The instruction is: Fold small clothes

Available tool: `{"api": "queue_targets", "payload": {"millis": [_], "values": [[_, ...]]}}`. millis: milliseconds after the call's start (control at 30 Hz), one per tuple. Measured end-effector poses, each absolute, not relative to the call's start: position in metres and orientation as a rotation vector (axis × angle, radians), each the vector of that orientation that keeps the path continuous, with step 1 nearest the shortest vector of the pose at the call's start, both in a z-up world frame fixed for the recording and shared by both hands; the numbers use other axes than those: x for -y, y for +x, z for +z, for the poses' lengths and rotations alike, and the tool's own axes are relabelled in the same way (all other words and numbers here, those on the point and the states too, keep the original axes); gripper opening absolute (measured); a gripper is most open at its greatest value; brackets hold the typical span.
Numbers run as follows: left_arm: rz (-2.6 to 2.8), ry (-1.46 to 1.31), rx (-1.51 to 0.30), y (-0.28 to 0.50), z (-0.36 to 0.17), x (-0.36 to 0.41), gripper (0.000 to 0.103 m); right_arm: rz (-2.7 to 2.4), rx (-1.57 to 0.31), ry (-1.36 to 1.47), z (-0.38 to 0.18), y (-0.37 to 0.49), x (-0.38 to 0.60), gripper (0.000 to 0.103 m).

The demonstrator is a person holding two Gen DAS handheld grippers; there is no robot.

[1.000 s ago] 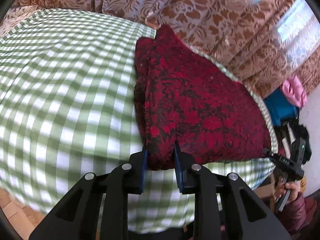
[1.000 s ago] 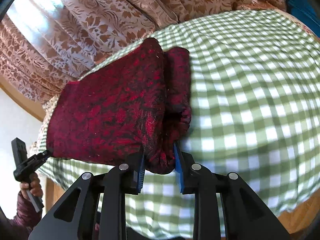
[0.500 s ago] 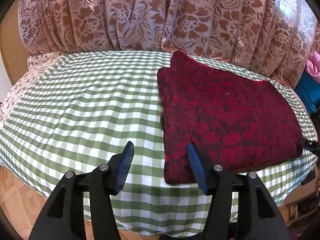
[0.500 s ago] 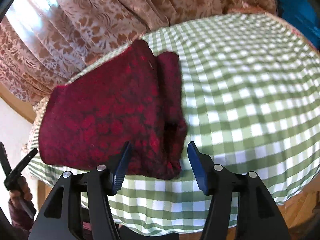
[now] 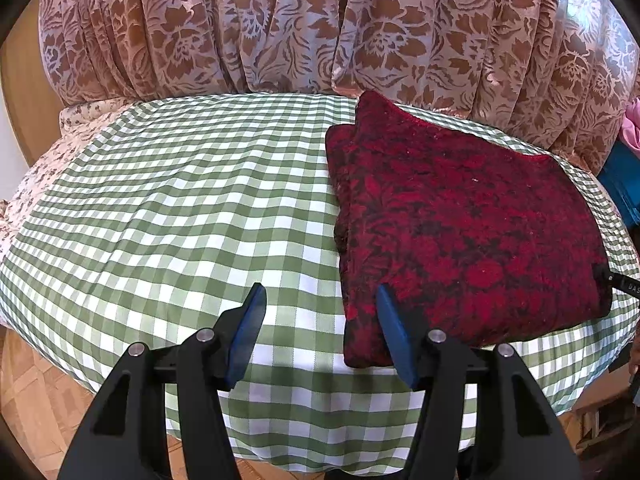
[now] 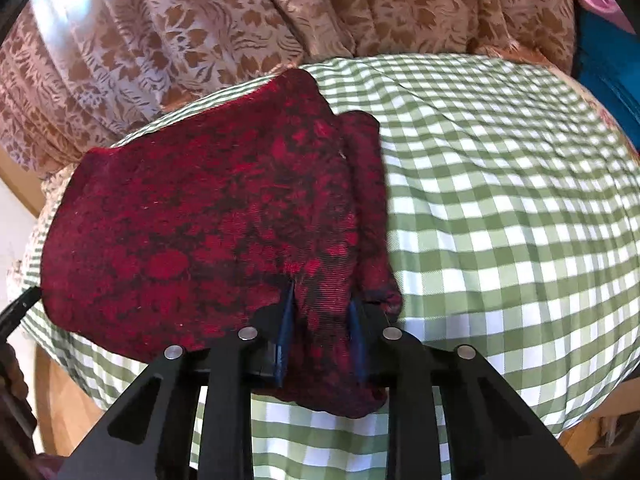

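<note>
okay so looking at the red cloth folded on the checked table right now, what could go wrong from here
1. The right tongs have just closed on the near corner of the folded red cloth. Pulling from that one corner alone could drag the layers apart and undo the fold.

2. The left tongs stand open with nothing between them, so the cloth's other side is unsupported and may sag or skew if lifted.

3. The cloth lies close to the near edge of the checked tablecloth; a tug towards the person might slide it off.

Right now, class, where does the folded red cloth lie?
The folded red cloth lies on the green checked tablecloth, right of centre in the left wrist view, its far edge near the floral curtain. The right claw pinches its near corner.
</note>
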State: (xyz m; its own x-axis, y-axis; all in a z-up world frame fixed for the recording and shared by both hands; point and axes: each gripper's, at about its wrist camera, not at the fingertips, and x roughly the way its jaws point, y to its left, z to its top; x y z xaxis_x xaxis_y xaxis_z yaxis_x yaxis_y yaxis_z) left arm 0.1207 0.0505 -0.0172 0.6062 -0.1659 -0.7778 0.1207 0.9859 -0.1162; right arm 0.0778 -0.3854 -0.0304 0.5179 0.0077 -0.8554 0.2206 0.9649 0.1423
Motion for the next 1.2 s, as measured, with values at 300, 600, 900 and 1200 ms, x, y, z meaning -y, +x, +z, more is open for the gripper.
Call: {"api": "queue_targets", "payload": {"millis": [300,600,900,1200], "values": [[-0.160,-0.067,-0.873,0.129,-0.002,-0.056,0.062,-0.104,-1.024,0.275,-0.031,0.077,0.383,0.040],[-0.239,-0.218,-0.878,0.191,0.014,-0.067,0.062,-0.138,-0.947,0.253,0.000,0.072,0.390,0.081],[-0.319,-0.412,-1.020,0.257,-0.015,-0.049,0.062,-0.134,-0.861,0.348,0.007,0.126,0.399,0.078],[-0.353,-0.387,-1.075,0.290,-0.037,-0.012,0.019,-0.146,-0.967,0.420,-0.024,0.212,0.411,0.050]]}}
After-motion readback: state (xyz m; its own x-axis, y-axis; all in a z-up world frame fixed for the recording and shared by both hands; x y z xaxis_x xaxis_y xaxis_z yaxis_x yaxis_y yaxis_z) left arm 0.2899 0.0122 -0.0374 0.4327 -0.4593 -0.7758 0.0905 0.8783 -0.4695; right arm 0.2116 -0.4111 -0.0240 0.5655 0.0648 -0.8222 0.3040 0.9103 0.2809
